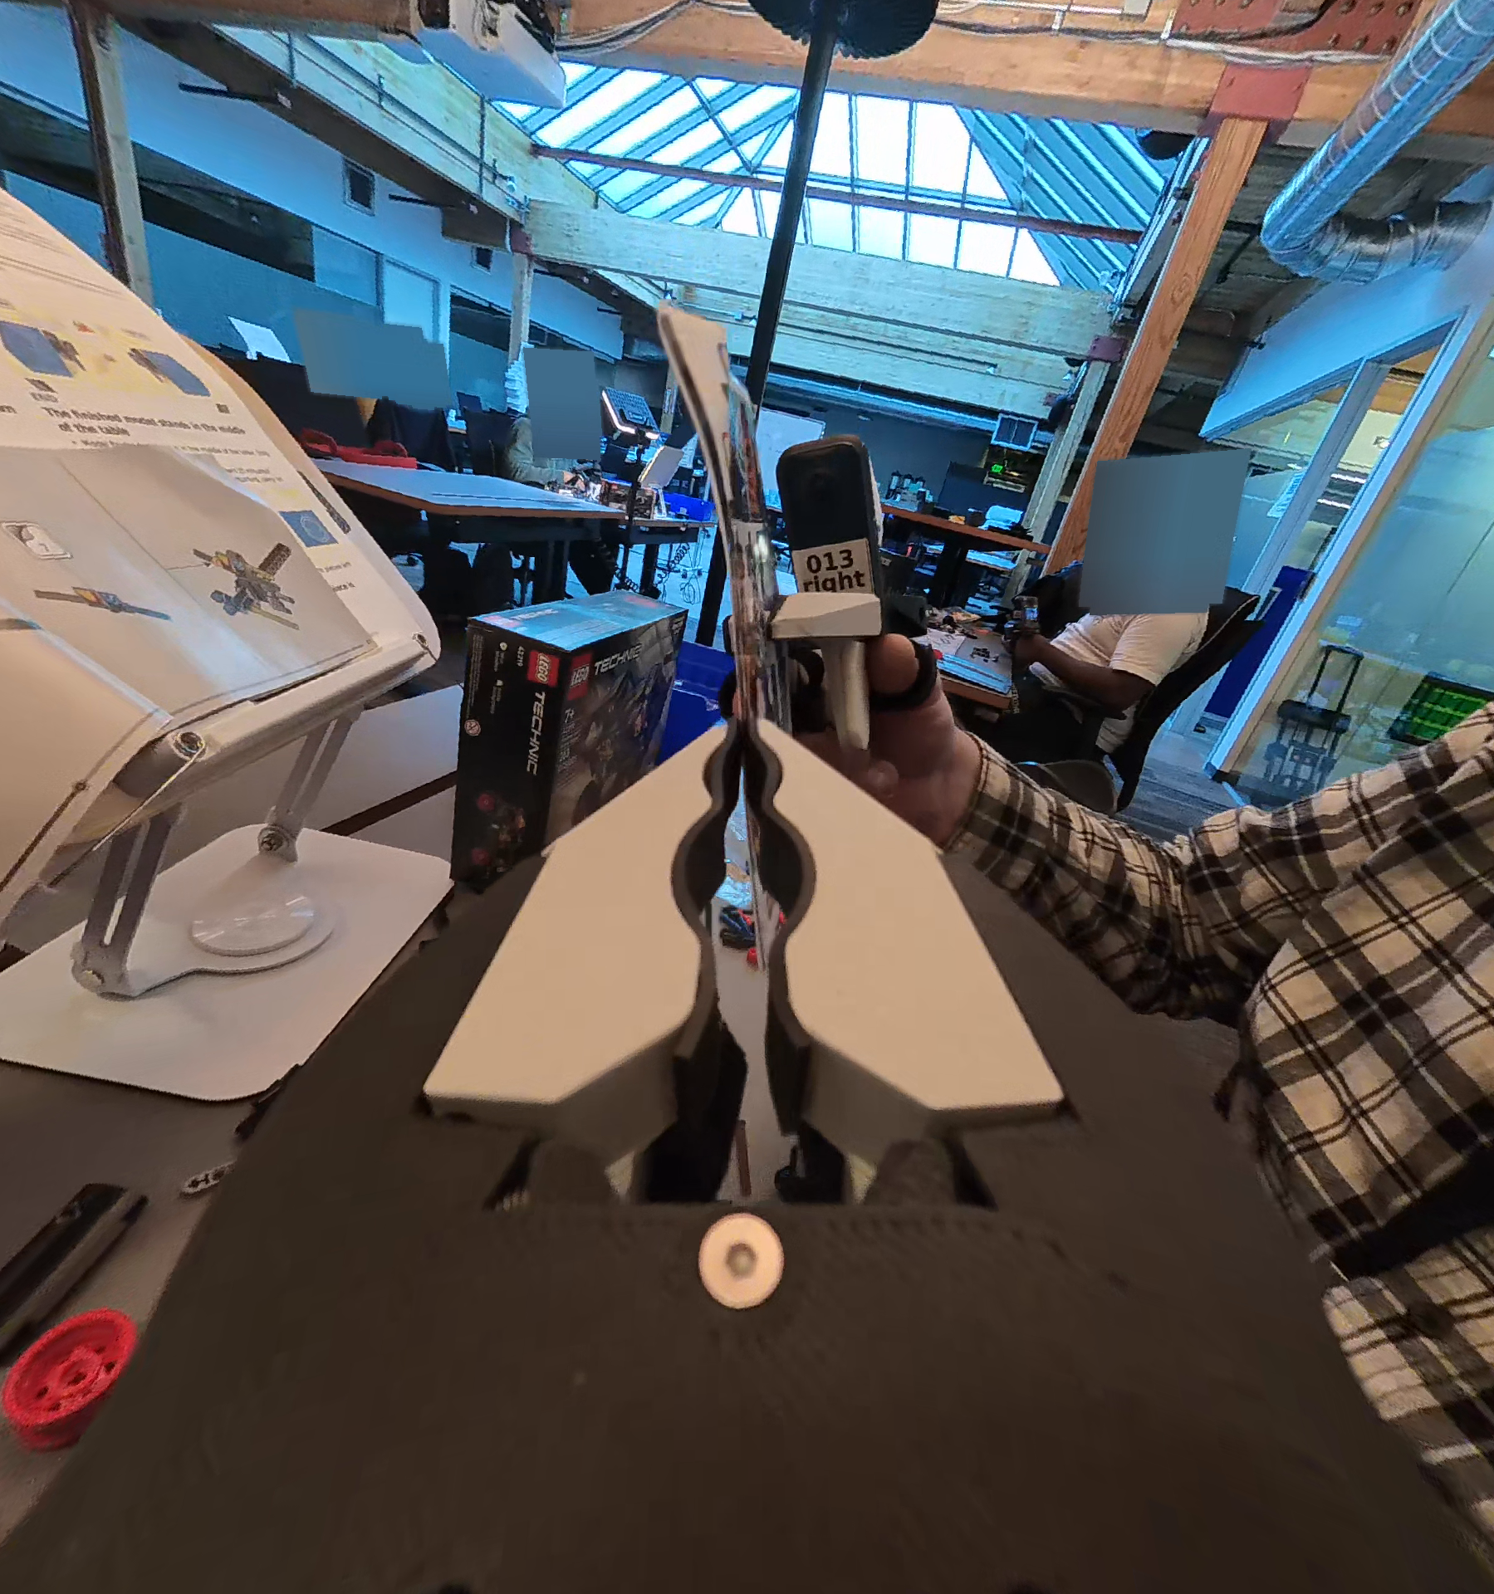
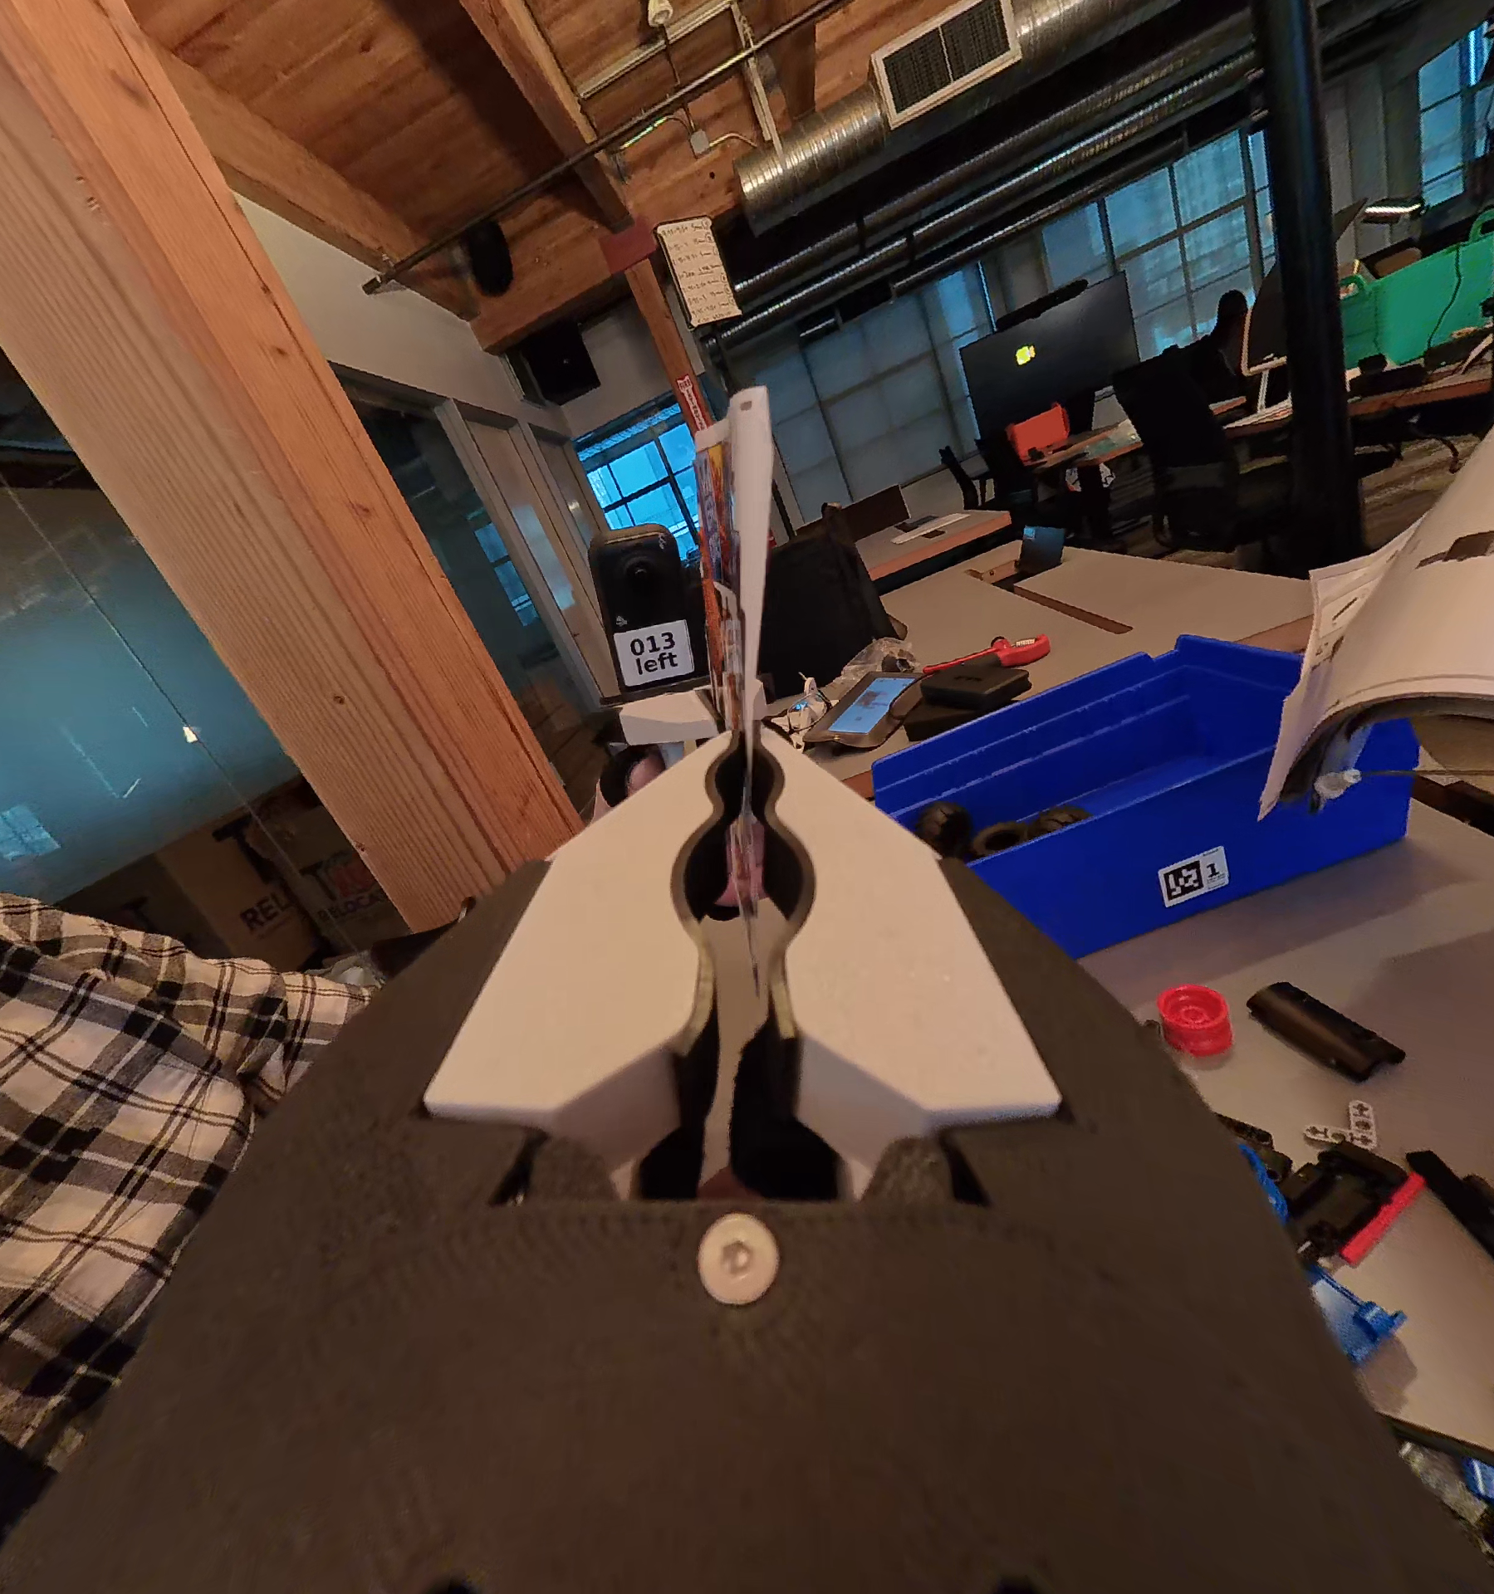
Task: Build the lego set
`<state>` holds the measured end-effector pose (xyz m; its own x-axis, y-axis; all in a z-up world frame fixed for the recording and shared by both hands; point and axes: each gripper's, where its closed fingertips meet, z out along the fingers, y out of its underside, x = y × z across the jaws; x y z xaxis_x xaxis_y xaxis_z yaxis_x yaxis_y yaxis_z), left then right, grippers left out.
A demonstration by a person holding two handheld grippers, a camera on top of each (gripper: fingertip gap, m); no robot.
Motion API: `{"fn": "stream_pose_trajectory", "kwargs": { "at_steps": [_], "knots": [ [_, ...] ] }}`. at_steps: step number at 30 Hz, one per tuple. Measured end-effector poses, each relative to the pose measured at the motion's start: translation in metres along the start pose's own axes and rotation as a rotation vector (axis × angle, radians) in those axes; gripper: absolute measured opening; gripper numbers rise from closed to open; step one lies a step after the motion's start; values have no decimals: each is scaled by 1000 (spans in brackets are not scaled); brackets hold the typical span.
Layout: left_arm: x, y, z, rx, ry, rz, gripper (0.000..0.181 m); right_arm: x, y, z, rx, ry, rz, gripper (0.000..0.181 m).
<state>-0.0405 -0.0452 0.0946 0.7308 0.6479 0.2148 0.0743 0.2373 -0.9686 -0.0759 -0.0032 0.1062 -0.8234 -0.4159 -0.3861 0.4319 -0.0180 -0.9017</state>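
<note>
Both grippers (image 1: 739, 759) (image 2: 747, 750) pinching upright sticker sheet (image 1: 730, 517), edge-on

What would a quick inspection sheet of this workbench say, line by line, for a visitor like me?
Surface: grey table, partly covered with parts.
Job's things: thin printed booklet held upright in the air between both tools; red wheel hub and black bar lie apart on the table; black tyres inside the blue bin; set box standing; instruction pages on a white stand.
Clutter: loose small pieces at the table's right edge.
Grippers: left gripper and right gripper both shut on the booklet.
Cables: nothing seen on this table.
Surroundings: open workshop, wooden beam, other desks, people seated.
</note>
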Motion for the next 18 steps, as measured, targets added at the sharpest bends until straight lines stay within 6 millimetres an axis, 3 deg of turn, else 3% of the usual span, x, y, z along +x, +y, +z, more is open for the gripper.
{"fn": "stream_pose_trajectory", "kwargs": {
  "at_steps": [8, 11, 18],
  "knots": [
    [9, 10, 13, -35, 48, -26, 14, -2, 2, -9, 4, 11, 4, 0],
    [10, 16, 19, -53, 46, -13, 0, -2, 1, -12, 12, 17, 8, 0],
    [8, 18, 23, -12, 54, -59, 0, -1, 5, -18, 11, 19, 11, 4]
  ]
}}
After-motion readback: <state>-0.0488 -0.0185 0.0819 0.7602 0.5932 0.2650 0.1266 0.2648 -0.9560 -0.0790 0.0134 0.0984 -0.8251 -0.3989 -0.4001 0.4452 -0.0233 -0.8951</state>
